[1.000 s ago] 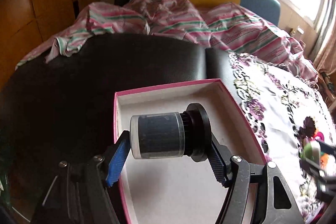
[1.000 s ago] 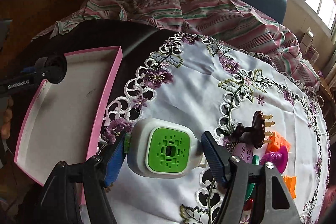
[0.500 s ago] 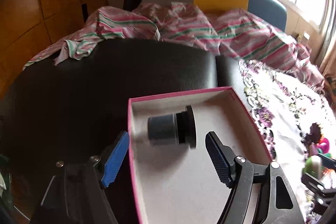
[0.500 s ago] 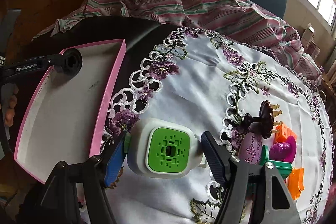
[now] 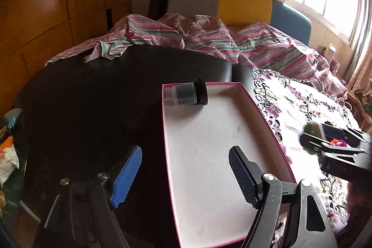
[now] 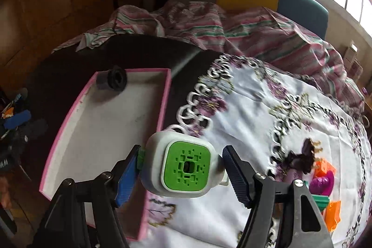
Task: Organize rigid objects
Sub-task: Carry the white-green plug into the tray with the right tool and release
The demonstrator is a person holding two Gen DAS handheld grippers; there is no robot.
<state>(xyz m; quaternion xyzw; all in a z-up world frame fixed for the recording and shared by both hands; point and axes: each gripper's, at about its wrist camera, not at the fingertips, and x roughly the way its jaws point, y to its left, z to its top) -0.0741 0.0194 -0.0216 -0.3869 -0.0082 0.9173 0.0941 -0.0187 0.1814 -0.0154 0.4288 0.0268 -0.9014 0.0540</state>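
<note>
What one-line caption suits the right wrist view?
Right gripper carries a white-and-green device beside the pink tray holding a black canister.

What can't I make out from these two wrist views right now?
- Toy pile, right wrist view: partly hidden behind the right gripper and motion-blurred; pieces can't be counted.
- White and green object: its back and underside face away from the camera.
- Pink box, left wrist view: near end cut off by the frame edge and the open left gripper.
- Black-capped jar: contents too small and dark to tell.
</note>
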